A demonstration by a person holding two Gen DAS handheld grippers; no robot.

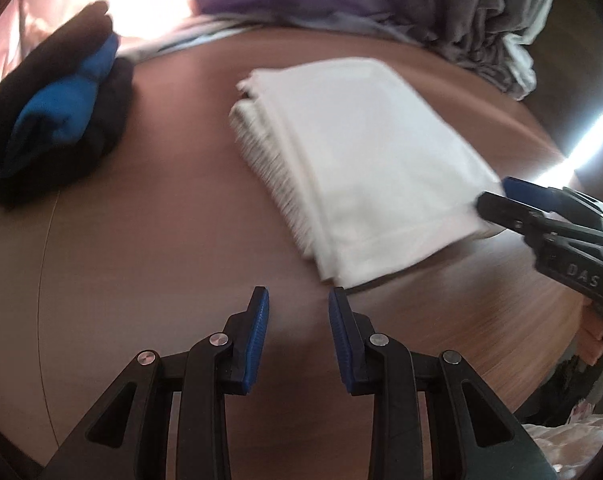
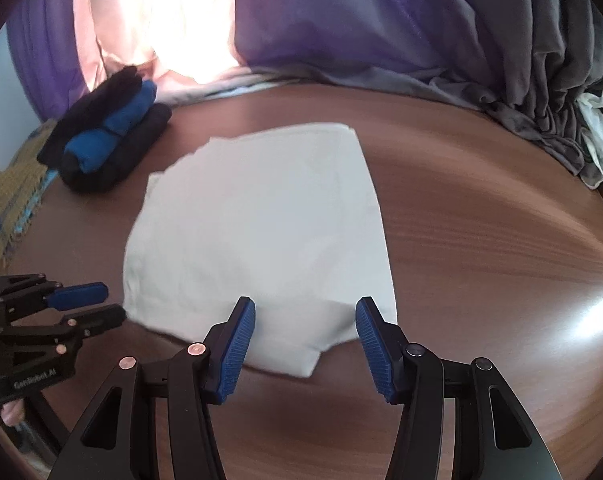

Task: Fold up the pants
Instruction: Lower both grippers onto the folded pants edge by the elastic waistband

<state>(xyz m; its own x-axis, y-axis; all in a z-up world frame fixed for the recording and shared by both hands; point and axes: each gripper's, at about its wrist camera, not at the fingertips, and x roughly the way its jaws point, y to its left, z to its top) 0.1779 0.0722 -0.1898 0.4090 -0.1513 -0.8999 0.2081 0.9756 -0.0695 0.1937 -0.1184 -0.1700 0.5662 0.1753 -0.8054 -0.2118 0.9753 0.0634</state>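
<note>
White pants (image 1: 361, 160) lie folded into a flat rectangle on the round wooden table (image 1: 161, 220). In the left wrist view my left gripper (image 1: 299, 296) is open over bare wood, just off the pants' near left corner, with nothing between its pads. My right gripper (image 1: 495, 196) shows at the pants' right edge. In the right wrist view the right gripper (image 2: 305, 304) hangs open over the near hem of the pants (image 2: 261, 220), pads apart and gripping nothing. The left gripper (image 2: 111, 302) sits beside the pants' left corner.
A stack of folded dark and blue clothes (image 2: 109, 144) sits at the table's far left. Purple cloth (image 2: 341, 20) and bunched grey cloth (image 2: 541, 100) hang behind the table. A yellow patterned cloth (image 2: 17, 192) lies off the left edge. Bare wood (image 2: 481, 240) stretches right of the pants.
</note>
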